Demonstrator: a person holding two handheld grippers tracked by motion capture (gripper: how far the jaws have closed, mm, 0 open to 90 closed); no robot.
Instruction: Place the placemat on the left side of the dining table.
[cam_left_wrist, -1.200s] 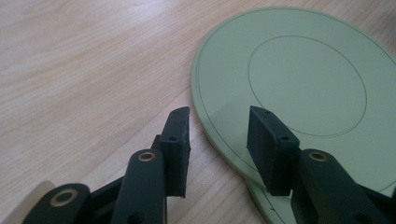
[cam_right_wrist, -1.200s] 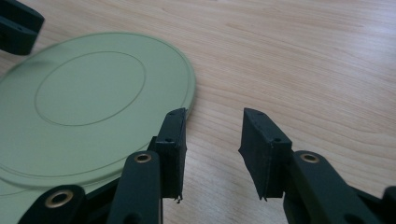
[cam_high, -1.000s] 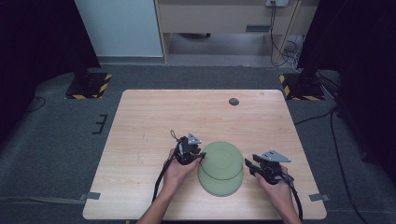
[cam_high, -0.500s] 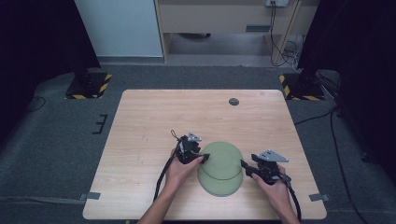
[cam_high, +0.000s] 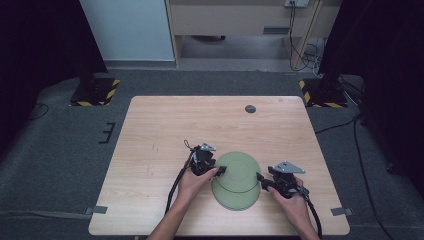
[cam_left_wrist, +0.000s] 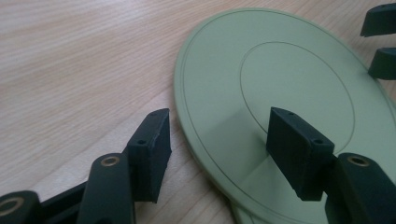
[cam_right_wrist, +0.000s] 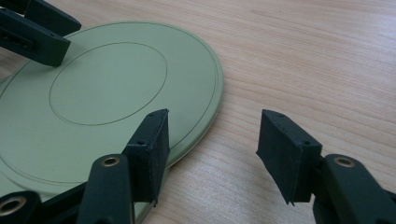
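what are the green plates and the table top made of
Green plates: likely plastic or melamine, matte; even flat colour, soft sheen, thin moulded ring lines. Could be glazed ceramic. Table top: light wood or wood-look laminate; long grain streaks, smooth satin surface.

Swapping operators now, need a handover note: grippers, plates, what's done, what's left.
Left gripper: jaws have just been opening, now open astride the near rim of the upper green plate, no pad pressing.
Right gripper: open at the plate's opposite rim, one jaw over the edge, one over bare table.
Plates: two green plates near the table's front edge; the upper lies offset on the lower plate.
Done: it appears the upper plate is let go.
Left: probably regrip the upper plate and separate or square the stack.
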